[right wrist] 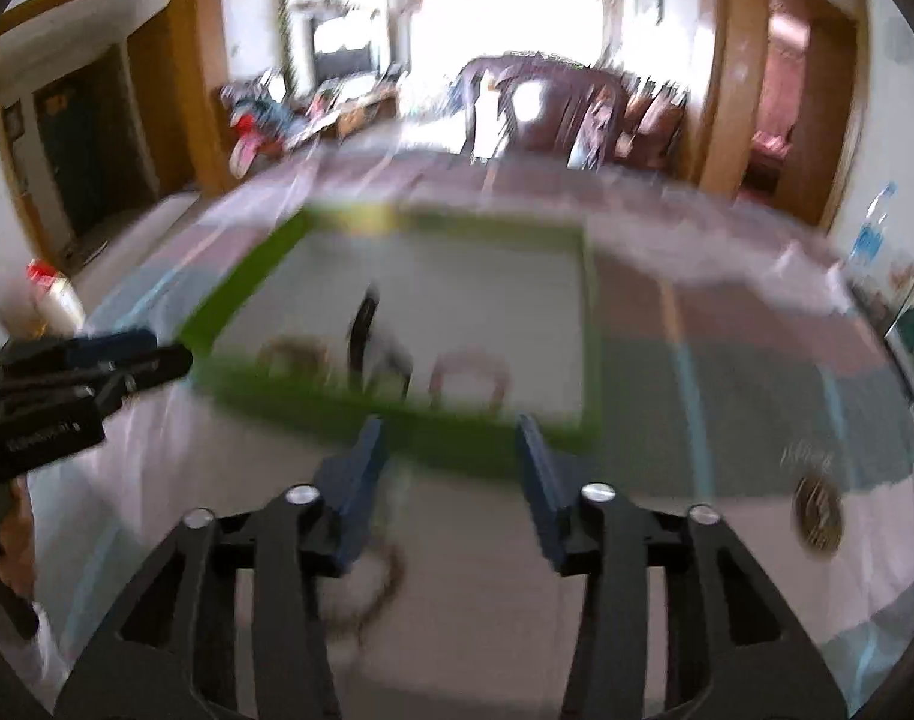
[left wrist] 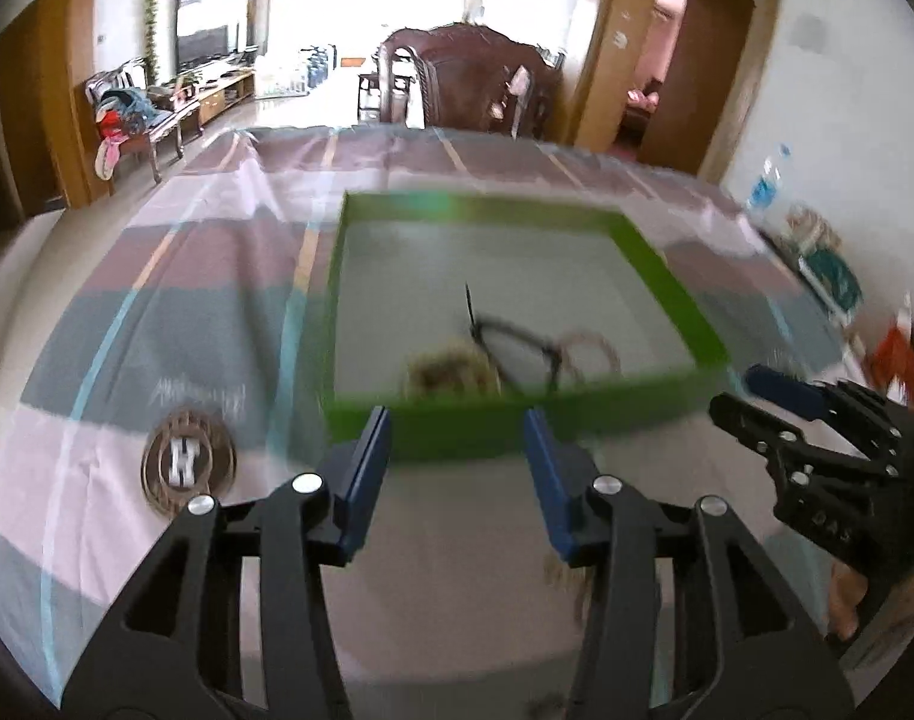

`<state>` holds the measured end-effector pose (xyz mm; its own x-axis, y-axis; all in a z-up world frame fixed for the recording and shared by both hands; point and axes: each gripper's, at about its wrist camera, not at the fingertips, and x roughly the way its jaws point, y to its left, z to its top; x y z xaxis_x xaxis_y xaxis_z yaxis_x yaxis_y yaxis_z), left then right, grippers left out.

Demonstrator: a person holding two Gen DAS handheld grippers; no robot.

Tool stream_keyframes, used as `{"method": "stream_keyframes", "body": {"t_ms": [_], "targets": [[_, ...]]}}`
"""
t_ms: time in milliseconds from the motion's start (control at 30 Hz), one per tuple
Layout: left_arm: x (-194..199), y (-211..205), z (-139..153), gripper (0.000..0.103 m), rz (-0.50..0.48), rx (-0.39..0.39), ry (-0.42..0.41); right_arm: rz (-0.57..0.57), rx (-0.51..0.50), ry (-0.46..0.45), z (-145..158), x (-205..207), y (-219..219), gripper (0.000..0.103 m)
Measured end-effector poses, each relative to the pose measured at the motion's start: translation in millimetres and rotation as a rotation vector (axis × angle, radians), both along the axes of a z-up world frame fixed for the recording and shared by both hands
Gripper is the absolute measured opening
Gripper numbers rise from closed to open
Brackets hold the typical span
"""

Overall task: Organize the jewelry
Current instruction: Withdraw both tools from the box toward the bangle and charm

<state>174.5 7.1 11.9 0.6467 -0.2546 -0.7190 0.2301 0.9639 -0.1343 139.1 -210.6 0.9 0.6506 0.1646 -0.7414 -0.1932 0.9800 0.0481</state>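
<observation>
A green-rimmed tray (left wrist: 649,246) with a grey floor lies on the striped cloth. Inside near its front wall lie a brown beaded bracelet (left wrist: 451,369), a black cord necklace (left wrist: 517,348) and a pale ring bracelet (left wrist: 589,348). My left gripper (left wrist: 457,456) is open and empty just before the tray's front wall. My right gripper (right wrist: 451,462) is open and empty before the same tray (right wrist: 589,312). A brown chain (right wrist: 385,588) lies on the cloth below its left finger; it also shows in the left wrist view (left wrist: 568,585). Both views are blurred.
A round brown emblem (left wrist: 188,461) is printed on the cloth, left of the left gripper; it shows at the right in the right wrist view (right wrist: 818,515). The right gripper appears at the right edge of the left wrist view (left wrist: 817,438). Clutter lines the right wall.
</observation>
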Motion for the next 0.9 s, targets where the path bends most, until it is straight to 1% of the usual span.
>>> {"method": "stream_keyframes", "body": {"t_ms": [67, 133, 200, 300, 400, 467, 567, 633, 733, 900], "targets": [[-9.5, -5.5, -14.7, 0.045, -0.03, 0.003, 0.036, 0.031, 0.02, 0.074, -20.0, -9.3, 2.3, 0.038], [-10.1, -13.8, -28.6, 0.045, -0.055, 0.017, 0.067, 0.044, 0.013, 0.116, -35.8, -16.7, 8.6, 0.038], [-7.1, -21.6, -40.4, 0.044, -0.06, 0.037, 0.1, 0.052, 0.006, 0.139, -47.3, -23.5, 14.7, 0.038], [-5.5, -31.3, -51.2, 0.044, -0.089, 0.033, 0.13, 0.074, 0.022, 0.166, -54.2, -33.1, 20.4, 0.038], [-5.8, -38.0, -58.0, 0.045, -0.106, 0.041, 0.148, 0.099, 0.004, 0.181, -60.3, -39.8, 30.3, 0.038], [-5.4, -42.3, -62.8, 0.045, -0.113, 0.049, 0.16, 0.099, -0.019, 0.161, -60.3, -43.0, 33.9, 0.038], [-5.6, -48.1, -70.3, 0.045, -0.118, 0.068, 0.173, 0.099, -0.035, 0.167, -61.5, -48.0, 36.3, 0.038], [-5.7, -49.3, -73.8, 0.045, -0.118, 0.081, 0.179, 0.096, -0.038, 0.174, -62.8, -53.0, 34.3, 0.038], [-6.7, -47.7, -74.8, 0.046, -0.119, 0.077, 0.181, 0.084, -0.034, 0.19, -64.7, -55.3, 26.9, 0.038], [-11.4, -44.8, -75.3, 0.05, -0.11, 0.089, 0.175, 0.044, -0.026, 0.197, -68.8, -58.5, 11.7, 0.038]]}}
